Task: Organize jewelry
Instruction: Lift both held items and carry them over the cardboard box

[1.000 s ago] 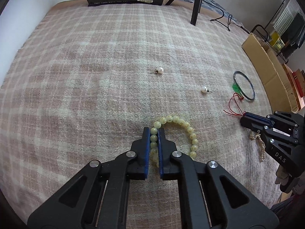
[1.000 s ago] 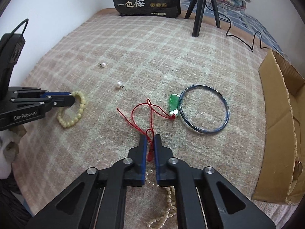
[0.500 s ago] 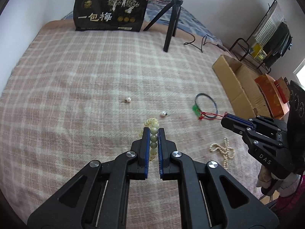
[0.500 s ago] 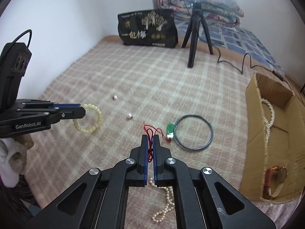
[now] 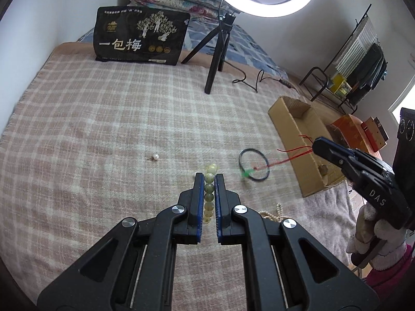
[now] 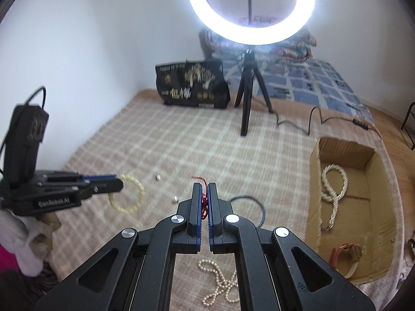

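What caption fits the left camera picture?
Left tool holds a bead bracelet while right tool lifts a red string.

We count two pearl earrings point(image 6: 158, 177), two pearl necklaces point(image 6: 333, 190), one beaded bracelet point(image 6: 127, 194), one bangle point(image 5: 253, 165).

Pale-green bead bracelet point(image 5: 209, 191) aloft between the left tongs point(image 5: 209, 178); red-corded green pendant point(image 5: 247, 173) dangling from the right tongs point(image 6: 204, 188).

Your left hand-held gripper point(image 5: 209, 178) holds the bead bracelet point(image 5: 209, 191) above the bed blanket point(image 5: 103, 129); your right hand-held gripper point(image 6: 204, 192) pinches the cord point(image 6: 204, 202). The bangle point(image 5: 253, 164) lies between them, the cardboard box point(image 6: 373, 207) to the right, a pearl strand point(image 6: 333, 189) inside it.
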